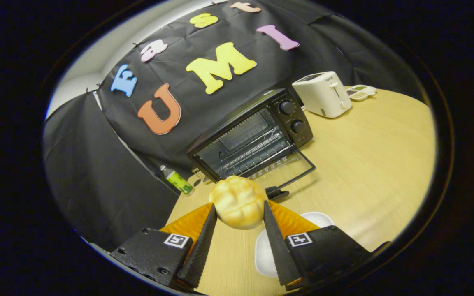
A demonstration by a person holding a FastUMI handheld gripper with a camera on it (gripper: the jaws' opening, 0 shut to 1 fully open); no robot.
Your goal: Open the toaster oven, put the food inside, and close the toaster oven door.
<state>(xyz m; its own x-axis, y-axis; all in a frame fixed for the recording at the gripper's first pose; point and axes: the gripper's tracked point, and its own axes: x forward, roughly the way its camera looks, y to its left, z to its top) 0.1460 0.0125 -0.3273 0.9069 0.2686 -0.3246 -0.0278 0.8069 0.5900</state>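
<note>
One broad wooden table point(368, 164) is carrying everything I am working with, and it is running back to the black cloth wall. Standing on it, beyond my fingers, is the black toaster oven point(257, 135), its glass door point(284, 170) lying dropped open toward me and its wire rack point(257, 152) showing inside; two knobs are sitting on the panel beside the opening. Farther back, on the knob side of the oven and apart from it, a white toaster point(324, 93) is standing, with a small white item just beyond it that I cannot make out. A white plate point(266, 250) is lying on the table under my fingers, partly hidden by one of them. A green bottle point(177, 180) is lying on its side near the oven's other end, by the wall. I am holding my gripper point(239, 211) narrowed onto the food point(239, 202), a pale golden bun, both fingers pressing its sides, raised above the table just short of the open door.
</note>
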